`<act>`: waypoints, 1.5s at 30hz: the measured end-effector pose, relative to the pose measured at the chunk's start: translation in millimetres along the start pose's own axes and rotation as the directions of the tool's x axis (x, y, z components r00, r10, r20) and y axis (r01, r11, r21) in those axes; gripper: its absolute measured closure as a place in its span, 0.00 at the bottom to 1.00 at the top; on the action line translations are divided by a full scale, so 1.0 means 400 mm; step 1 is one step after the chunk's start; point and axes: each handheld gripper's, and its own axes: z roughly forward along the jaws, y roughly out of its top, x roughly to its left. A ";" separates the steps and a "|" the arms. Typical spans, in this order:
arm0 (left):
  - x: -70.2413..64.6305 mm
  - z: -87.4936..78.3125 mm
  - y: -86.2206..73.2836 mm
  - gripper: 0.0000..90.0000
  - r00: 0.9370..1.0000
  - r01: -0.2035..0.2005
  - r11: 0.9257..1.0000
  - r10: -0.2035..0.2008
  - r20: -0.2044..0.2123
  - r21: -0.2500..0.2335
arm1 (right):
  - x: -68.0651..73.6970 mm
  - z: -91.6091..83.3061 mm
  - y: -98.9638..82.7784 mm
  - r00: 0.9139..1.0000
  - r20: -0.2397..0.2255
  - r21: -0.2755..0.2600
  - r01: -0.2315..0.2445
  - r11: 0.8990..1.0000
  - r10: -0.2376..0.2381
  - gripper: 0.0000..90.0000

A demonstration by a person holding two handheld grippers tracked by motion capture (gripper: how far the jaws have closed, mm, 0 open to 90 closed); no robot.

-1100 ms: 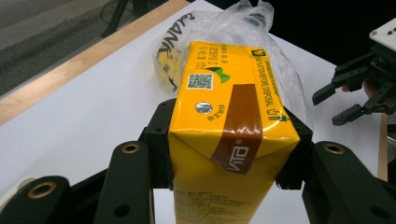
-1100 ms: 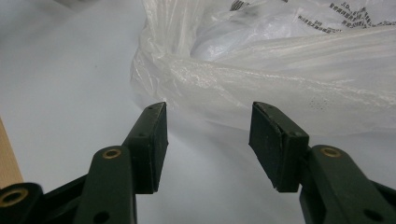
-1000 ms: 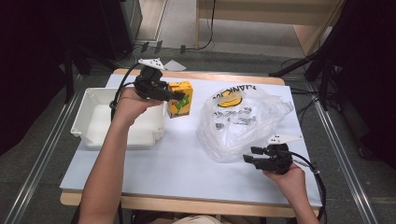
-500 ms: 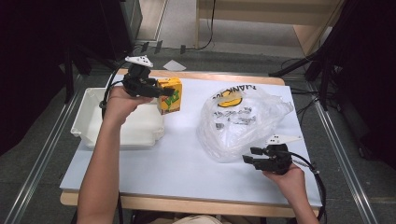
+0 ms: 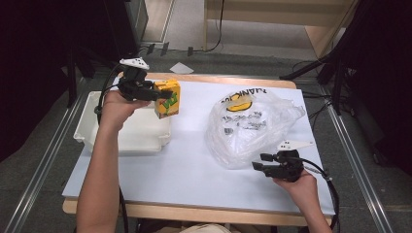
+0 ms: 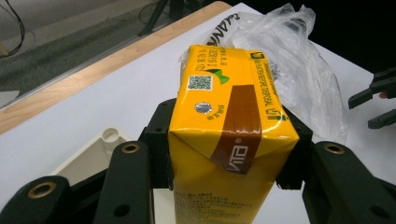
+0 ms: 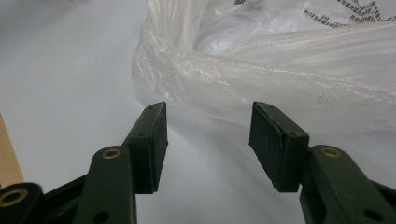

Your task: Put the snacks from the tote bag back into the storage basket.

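White paper covers the table [image 5: 194,174]. At far left, the left gripper [image 5: 154,93] clamps a yellow juice carton [image 5: 168,98] above the white tray's [image 5: 87,131] far right corner. Near right, the right gripper [image 5: 258,162] stands open and holds nothing, just beside the plastic bag [image 5: 252,126].

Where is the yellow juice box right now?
In the high view the juice box is at the left, gripped in the left gripper above the far right corner of the white tray, left of the plastic bag.
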 end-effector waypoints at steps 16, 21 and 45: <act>0.059 -0.034 -0.052 0.58 0.994 0.067 0.997 -0.069 -0.085 -0.022 | -0.001 0.002 0.001 1.000 0.001 0.002 0.003 1.000 -0.003 0.53; 0.075 -0.026 -0.070 0.58 0.990 0.079 0.997 -0.078 -0.120 -0.001 | -0.004 0.003 0.003 1.000 -0.001 0.001 0.007 1.000 -0.007 0.53; 0.137 0.060 -0.137 0.58 0.979 0.150 0.988 -0.146 -0.146 0.021 | -0.004 0.008 0.005 1.000 -0.003 0.010 0.003 1.000 -0.003 0.53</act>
